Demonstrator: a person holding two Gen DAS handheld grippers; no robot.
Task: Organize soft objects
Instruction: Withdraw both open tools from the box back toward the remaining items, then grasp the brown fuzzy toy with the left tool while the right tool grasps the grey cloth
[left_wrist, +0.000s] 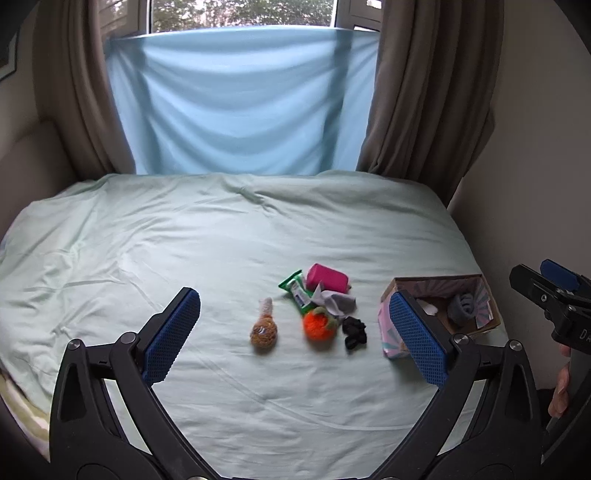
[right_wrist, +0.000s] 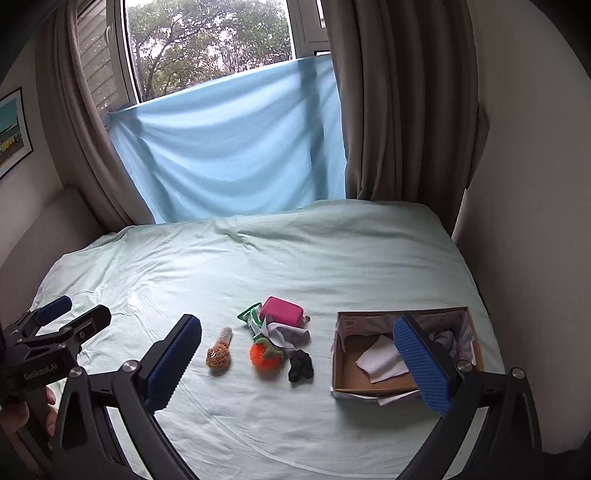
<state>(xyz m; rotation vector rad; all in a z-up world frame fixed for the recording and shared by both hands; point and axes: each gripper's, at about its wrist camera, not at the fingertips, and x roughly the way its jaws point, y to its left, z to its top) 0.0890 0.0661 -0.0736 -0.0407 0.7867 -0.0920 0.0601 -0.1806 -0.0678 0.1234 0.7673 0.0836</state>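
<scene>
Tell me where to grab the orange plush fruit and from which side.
Grip the orange plush fruit across its round body, coming from above and the near side. Its green top faces the cloth pile, so the front is free. The right hand-held gripper is open.

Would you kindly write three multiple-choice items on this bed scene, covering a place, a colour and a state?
1. Where does the grey sock lie?
A. in the cardboard box
B. on the windowsill
C. in a gripper

2. What colour is the fuzzy round toy beside the black fabric bundle?
A. orange
B. yellow
C. white

3. How do the left gripper's jaws stand?
A. shut on a sock
B. open and empty
C. shut on the box

Answers:
1 A, the grey sock sits inside the cardboard box.
2 A, the fuzzy round toy next to the black fabric bundle is orange.
3 B, the left gripper shows its blue pads wide apart with nothing between.
</scene>
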